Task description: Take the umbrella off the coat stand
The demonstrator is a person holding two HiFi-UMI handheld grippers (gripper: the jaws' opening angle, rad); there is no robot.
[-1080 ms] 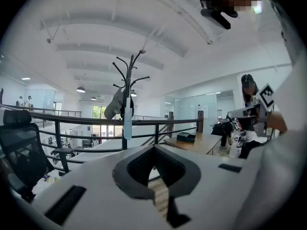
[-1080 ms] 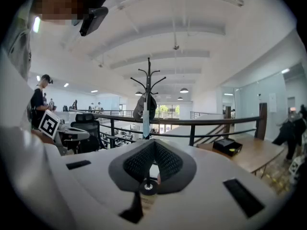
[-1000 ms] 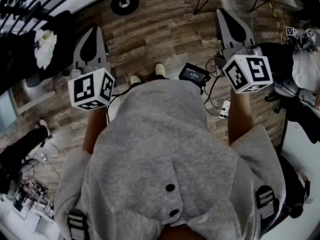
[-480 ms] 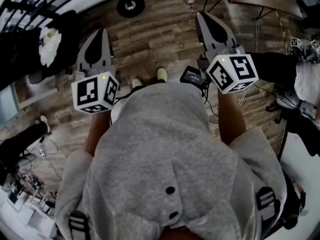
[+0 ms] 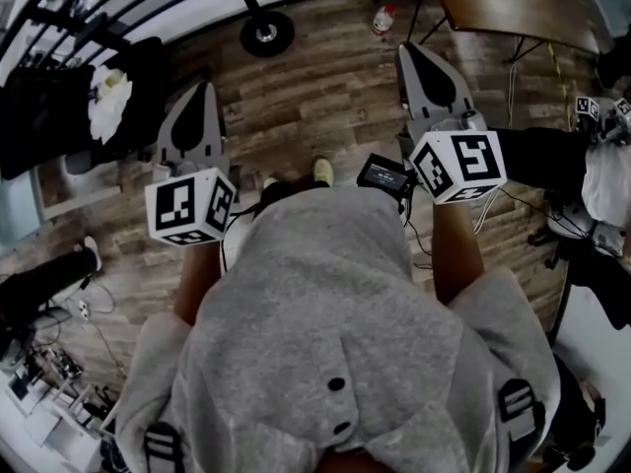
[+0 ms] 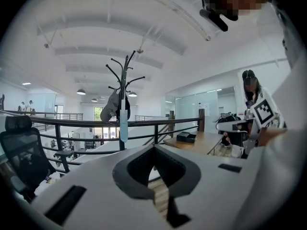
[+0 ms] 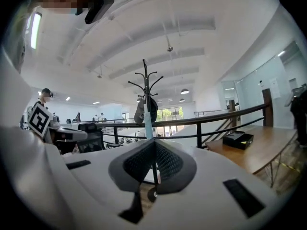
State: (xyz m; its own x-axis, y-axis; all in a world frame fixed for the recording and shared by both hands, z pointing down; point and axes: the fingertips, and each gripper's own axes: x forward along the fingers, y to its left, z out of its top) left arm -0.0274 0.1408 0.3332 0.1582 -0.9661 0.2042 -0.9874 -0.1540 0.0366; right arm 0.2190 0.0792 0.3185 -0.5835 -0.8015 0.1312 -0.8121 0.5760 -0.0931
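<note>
Umbrella [image 6: 123, 124]: pale, slim, furled, hanging straight down the pole of the coat stand [image 6: 124, 80], next to a grey bag [image 6: 111, 108] on the same stand. Its length crosses in front of the top bar of the black railing [image 6: 72, 123]. It is well apart from both pairs of jaws, with nothing touching it.

In the right gripper view the umbrella lines up just above the jaw tips, far behind them. In the left gripper view it sits left of the tips. In the head view only the stand's round base [image 5: 266, 31] shows, on the wood floor [image 5: 325, 87] ahead.

Left gripper [image 6: 154, 147]: jaws closed tip to tip, nothing between them.
Right gripper [image 7: 154, 141]: jaws also together, empty.

Pose: both grippers are held out in front of the chest, side by side and apart. They point forward at about level, with the marker cubes nearest the body. Bare forearms come out of a grey hooded top [image 5: 325, 323].
</note>
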